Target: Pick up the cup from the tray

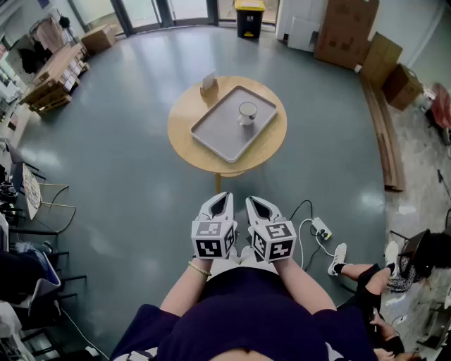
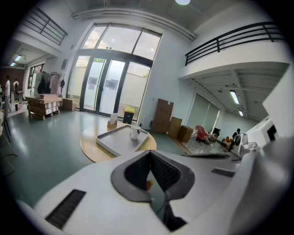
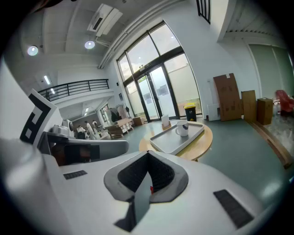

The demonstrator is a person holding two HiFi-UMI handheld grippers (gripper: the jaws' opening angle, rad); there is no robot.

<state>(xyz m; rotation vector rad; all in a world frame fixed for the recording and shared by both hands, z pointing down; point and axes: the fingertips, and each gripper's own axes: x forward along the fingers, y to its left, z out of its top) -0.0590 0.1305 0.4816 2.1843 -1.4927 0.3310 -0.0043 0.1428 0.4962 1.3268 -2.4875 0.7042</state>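
A white cup (image 1: 247,113) stands upright in a grey tray (image 1: 219,132) on a round wooden table (image 1: 186,144). Both grippers are held side by side close to the person's body, well short of the table. My left gripper (image 1: 224,197) and my right gripper (image 1: 251,201) are both shut with nothing between the jaws. In the left gripper view the cup (image 2: 134,132) sits on the tray (image 2: 115,142) far beyond the shut left gripper (image 2: 150,153). From the right gripper view the cup (image 3: 183,129) and tray (image 3: 172,142) lie ahead of the shut right gripper (image 3: 148,153).
A small card stand (image 1: 208,83) sits on the table behind the tray. A power strip with cable (image 1: 320,228) lies on the floor to the right. Cardboard boxes (image 1: 345,28), a yellow-lidded bin (image 1: 249,15), a loaded pallet (image 1: 56,77) and chairs (image 1: 42,204) line the room's edges.
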